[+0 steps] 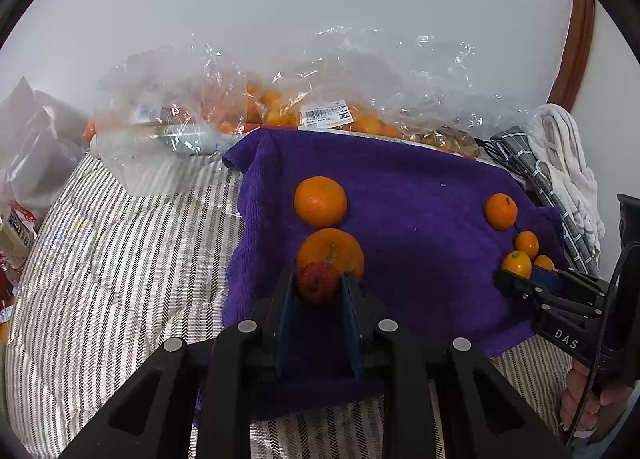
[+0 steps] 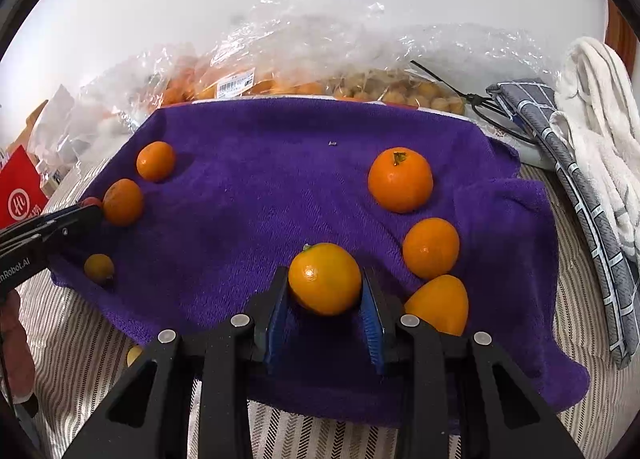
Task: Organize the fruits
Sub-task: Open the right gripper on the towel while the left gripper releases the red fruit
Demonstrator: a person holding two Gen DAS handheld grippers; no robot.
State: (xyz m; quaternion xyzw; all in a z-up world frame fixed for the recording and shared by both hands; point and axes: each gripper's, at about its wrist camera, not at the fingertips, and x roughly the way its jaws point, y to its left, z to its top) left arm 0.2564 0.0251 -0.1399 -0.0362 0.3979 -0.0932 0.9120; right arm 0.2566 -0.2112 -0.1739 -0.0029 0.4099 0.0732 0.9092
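Clear plastic bags [image 2: 320, 51] of oranges [image 2: 280, 89]

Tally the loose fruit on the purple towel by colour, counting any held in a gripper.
Orange fruit: 7, one in the right gripper
Red fruit: 1, in the left gripper
Total: 8

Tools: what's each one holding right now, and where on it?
Left tool is shut on a small red fruit, pads on its two sides. Right tool grips a small orange fruit across its middle.
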